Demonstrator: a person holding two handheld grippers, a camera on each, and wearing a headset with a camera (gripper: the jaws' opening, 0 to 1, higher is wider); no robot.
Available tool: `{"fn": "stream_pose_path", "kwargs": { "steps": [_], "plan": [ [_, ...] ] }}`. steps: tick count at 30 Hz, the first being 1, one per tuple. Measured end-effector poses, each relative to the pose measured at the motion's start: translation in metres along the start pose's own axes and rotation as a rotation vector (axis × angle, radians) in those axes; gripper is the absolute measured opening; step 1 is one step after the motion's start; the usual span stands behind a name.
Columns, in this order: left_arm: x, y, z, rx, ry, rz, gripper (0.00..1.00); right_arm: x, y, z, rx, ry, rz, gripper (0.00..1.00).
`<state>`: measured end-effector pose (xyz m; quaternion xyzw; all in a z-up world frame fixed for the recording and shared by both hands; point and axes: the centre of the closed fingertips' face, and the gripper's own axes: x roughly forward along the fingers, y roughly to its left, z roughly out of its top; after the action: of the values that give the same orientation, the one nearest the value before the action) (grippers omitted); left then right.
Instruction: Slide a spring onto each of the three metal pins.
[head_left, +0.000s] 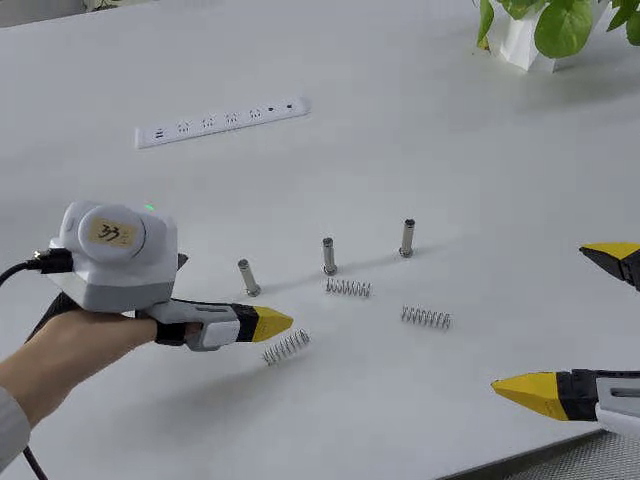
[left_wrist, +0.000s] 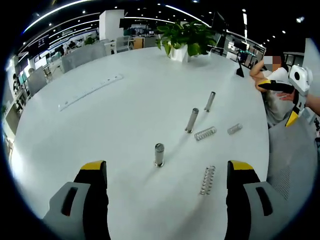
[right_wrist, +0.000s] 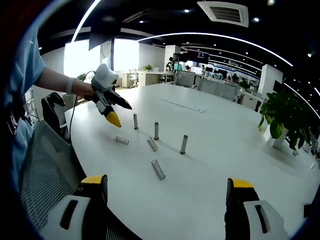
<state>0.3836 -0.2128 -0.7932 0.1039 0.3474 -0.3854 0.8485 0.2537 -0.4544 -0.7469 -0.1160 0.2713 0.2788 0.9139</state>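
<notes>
Three upright metal pins stand in a row on the white table: left pin (head_left: 248, 277), middle pin (head_left: 328, 255), right pin (head_left: 407, 238). All three are bare. Three springs lie flat in front of them: one (head_left: 287, 347) near the left pin, one (head_left: 348, 288) by the middle pin, one (head_left: 426, 317) further right. My left gripper (head_left: 262, 320) is open just left of the nearest spring (left_wrist: 207, 180), facing the left pin (left_wrist: 159, 154). My right gripper (head_left: 565, 320) is open and holds nothing at the table's right edge, well away from the springs (right_wrist: 158, 169).
A white power strip (head_left: 220, 122) lies at the back left. A potted plant (head_left: 540, 30) stands at the back right. The table's front edge (head_left: 540, 455) runs under the right gripper, with a mesh chair (right_wrist: 45, 170) beside it.
</notes>
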Motion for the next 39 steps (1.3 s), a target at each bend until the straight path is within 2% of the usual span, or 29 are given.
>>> {"fn": "stream_pose_path", "kwargs": {
  "steps": [5,7,14,16,20,22,28,39],
  "plan": [
    [-0.009,0.001,0.000,-0.018,-0.033,0.015,0.99,0.000,-0.003,-0.002,0.004,0.004,0.002,0.99],
    [-0.012,0.000,0.003,-0.013,-0.063,0.026,0.99,-0.001,-0.003,-0.002,0.003,0.005,0.004,0.99],
    [-0.027,-0.007,0.001,-0.015,-0.112,0.044,0.99,0.001,-0.006,-0.003,-0.011,0.015,0.012,0.99],
    [-0.031,-0.011,-0.001,-0.010,-0.117,0.044,0.99,0.002,-0.009,-0.003,-0.016,0.019,0.016,0.99],
    [-0.037,-0.017,-0.007,0.036,-0.124,0.044,0.96,0.004,-0.012,-0.002,-0.031,0.028,0.021,0.99],
    [-0.039,-0.020,-0.008,0.041,-0.141,0.045,0.97,0.004,-0.013,-0.001,-0.036,0.028,0.021,0.99],
    [-0.044,-0.029,-0.016,0.028,-0.178,0.040,0.93,0.006,-0.013,-0.003,-0.051,0.041,0.030,0.99],
    [-0.038,-0.042,-0.034,0.027,-0.178,0.023,0.89,0.007,-0.010,-0.004,-0.066,0.055,0.035,0.99]
  ]
}}
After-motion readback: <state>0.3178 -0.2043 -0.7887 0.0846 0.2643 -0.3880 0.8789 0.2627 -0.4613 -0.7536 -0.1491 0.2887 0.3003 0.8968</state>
